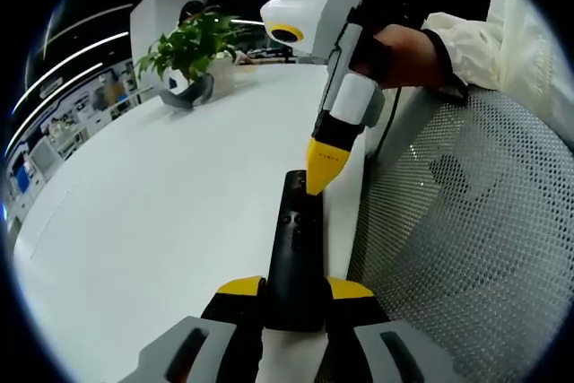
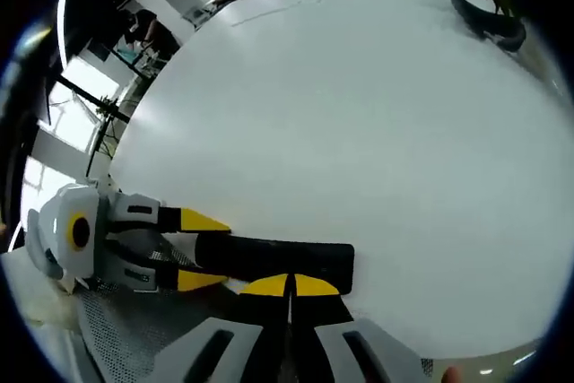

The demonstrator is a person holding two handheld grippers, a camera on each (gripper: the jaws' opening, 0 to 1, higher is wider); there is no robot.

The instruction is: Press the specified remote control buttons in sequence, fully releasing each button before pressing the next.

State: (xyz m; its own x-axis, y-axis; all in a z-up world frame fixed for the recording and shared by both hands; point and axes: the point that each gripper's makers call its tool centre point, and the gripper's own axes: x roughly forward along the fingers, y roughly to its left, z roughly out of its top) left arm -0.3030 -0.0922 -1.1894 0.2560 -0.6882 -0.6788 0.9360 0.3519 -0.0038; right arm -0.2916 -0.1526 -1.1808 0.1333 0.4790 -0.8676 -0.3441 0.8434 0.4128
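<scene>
Left gripper [image 1: 294, 291] has the black remote [image 1: 296, 253] clamped by its near end, flat on the white table [image 1: 161, 213]. Right gripper [image 2: 289, 285] is pinched closed, tips together, touching the remote's top face near its far end.

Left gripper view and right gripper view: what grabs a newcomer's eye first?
The black remote control lies near the white table's edge, its near end clamped between the left gripper's yellow-tipped jaws. The right gripper, jaws shut, comes down from above with its yellow tip on the remote's top face. Far across the table stands a potted plant; a white mesh chair back sits beside the table edge.
</scene>
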